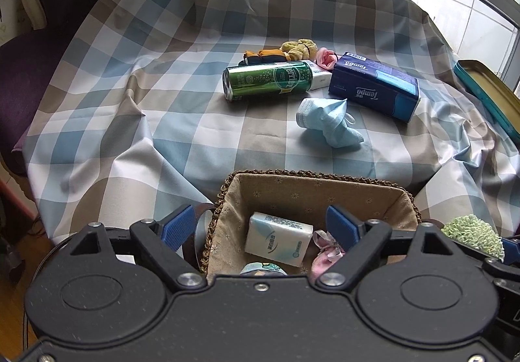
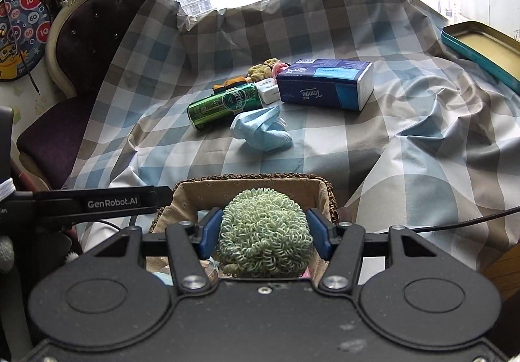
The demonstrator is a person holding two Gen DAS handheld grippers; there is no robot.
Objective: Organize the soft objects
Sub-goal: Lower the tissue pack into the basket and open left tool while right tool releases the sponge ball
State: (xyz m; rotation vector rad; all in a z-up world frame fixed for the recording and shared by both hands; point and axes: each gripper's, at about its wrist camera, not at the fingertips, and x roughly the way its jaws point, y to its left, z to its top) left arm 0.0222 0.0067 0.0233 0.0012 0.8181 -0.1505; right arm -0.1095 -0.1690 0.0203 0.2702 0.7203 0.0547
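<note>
Basket [image 1: 312,189] rim sits under both tongs: left tongs [image 1: 263,227] apart and empty, right tongs [image 2: 265,233] clamped on the green scrunchie [image 2: 265,232].

A shiny green drink can [image 1: 268,79] is being seen lying beside a dark blue tissue box [image 1: 373,87]; a teal rectangular tin [image 2: 481,50] is resting apart.

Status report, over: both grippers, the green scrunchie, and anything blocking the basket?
Left gripper open, empty, over basket. Right gripper shut on green scrunchie, above basket. Nothing blocks the drop.
</note>
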